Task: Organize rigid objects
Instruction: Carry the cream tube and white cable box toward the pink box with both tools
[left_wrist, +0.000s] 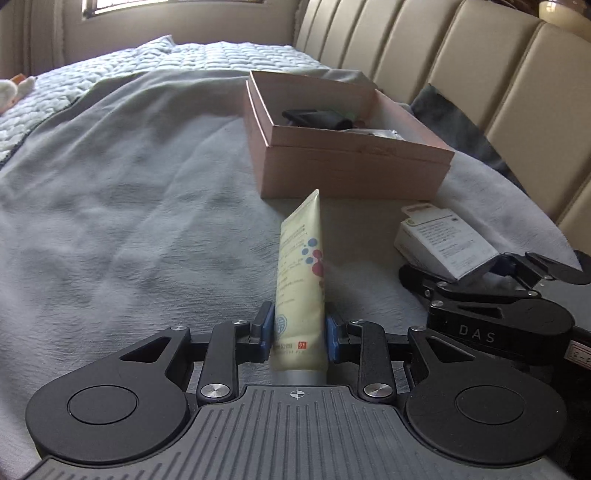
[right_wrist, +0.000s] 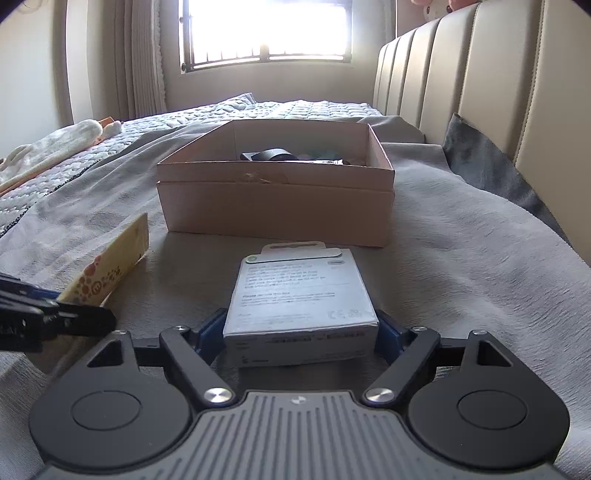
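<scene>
I am working in a home bedroom: a bed under a grey blanket (left_wrist: 129, 192) and quilted coverlet (right_wrist: 258, 109), a cream padded headboard (left_wrist: 461, 62) along its side, and a barred window (right_wrist: 264, 33) with curtains (right_wrist: 136, 55).

Both views ride low over the bed (left_wrist: 129, 192), looking forward along their own fingers toward the open cardboard box (left_wrist: 354, 162). The left wrist view sits left of the box, angled right at the headboard (left_wrist: 480, 66); the right wrist view faces the window (right_wrist: 264, 29). Both share the box (right_wrist: 277, 206).
</scene>
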